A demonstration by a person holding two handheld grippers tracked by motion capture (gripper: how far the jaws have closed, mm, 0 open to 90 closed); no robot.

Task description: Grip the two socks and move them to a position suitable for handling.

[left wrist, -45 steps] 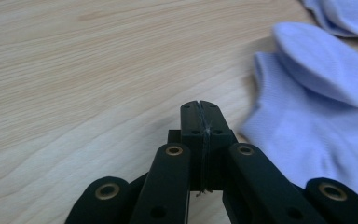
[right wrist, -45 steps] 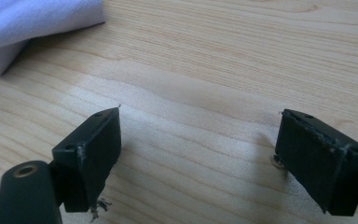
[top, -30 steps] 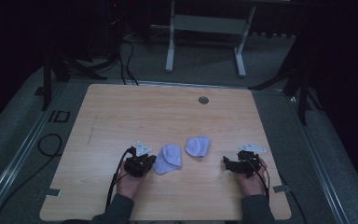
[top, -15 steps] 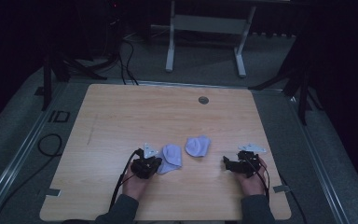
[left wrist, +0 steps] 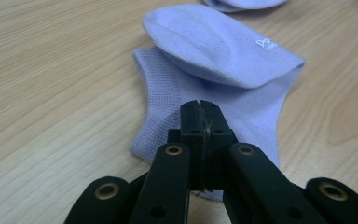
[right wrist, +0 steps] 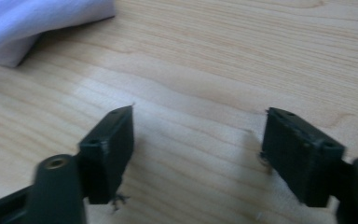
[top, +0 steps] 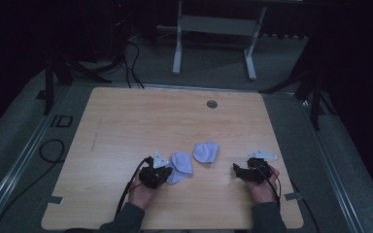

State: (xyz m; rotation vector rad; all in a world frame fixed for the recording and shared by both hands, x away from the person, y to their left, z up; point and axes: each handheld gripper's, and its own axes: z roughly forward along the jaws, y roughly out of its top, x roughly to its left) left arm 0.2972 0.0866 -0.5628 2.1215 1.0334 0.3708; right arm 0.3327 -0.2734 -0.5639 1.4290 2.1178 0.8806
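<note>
Lilac sock now pinched by left gripper, previously beside it.

We see 2 pale lavender socks on a light wood-grain table. The nearer sock carries small white lettering near its edge and a finely ribbed cuff. Both grippers are black, with brass-coloured rivets, each topped by a grey plate. The floor is grey.
</note>
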